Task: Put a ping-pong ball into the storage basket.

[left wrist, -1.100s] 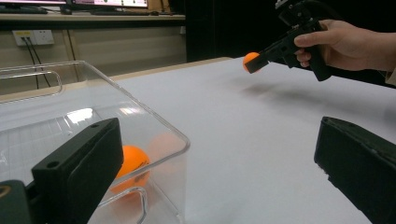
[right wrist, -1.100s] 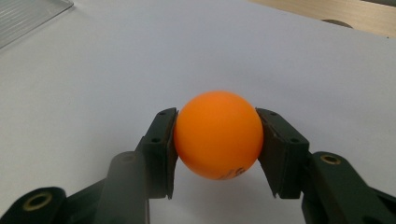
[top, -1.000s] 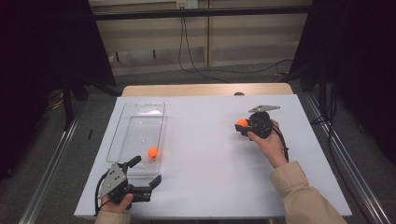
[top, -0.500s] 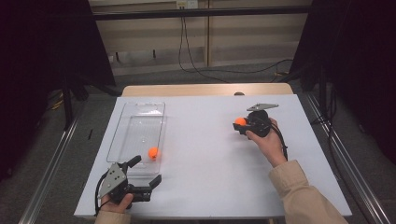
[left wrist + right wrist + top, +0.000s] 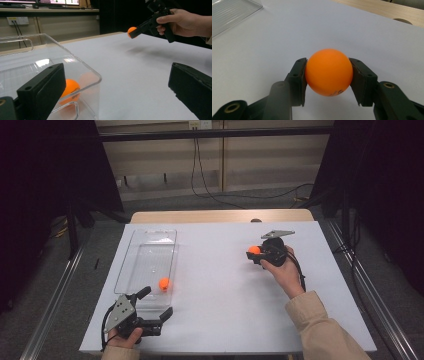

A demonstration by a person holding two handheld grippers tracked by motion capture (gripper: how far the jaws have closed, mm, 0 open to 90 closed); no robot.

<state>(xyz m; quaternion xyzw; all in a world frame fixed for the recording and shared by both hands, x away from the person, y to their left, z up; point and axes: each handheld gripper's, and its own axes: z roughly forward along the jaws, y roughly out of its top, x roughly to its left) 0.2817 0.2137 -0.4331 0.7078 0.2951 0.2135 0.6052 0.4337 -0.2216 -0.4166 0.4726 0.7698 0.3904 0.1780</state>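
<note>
Orange ball (image 5: 328,72) sits clamped between the two black jaws of the right hand-held gripper (image 5: 328,75), pads pressing on both its sides, ball lifted clear of the white table (image 5: 225,285). From the high view that ball (image 5: 254,250) is over the right half of the table, held out leftward from the right hand (image 5: 280,267), grey three-cornered plate (image 5: 277,234) on top of the gripper. Left gripper view shows the same ball (image 5: 131,32) in the air, a faint shadow on the table under it.

Second orange ball (image 5: 164,283) lies inside the clear plastic box (image 5: 145,240) at its near end, close to the near right corner; in the left gripper view it (image 5: 70,87) rests on the box floor behind the clear wall. Box stands on the left half of the table, well apart from the held ball.

Left hand-held gripper (image 5: 157,304) rests low at the near left of the table just in front of the box, jaws apart with nothing between them, one jaw by the box's near wall. Left hand (image 5: 122,339) at the bottom edge. Beige sleeve (image 5: 325,330) on the right arm.
</note>
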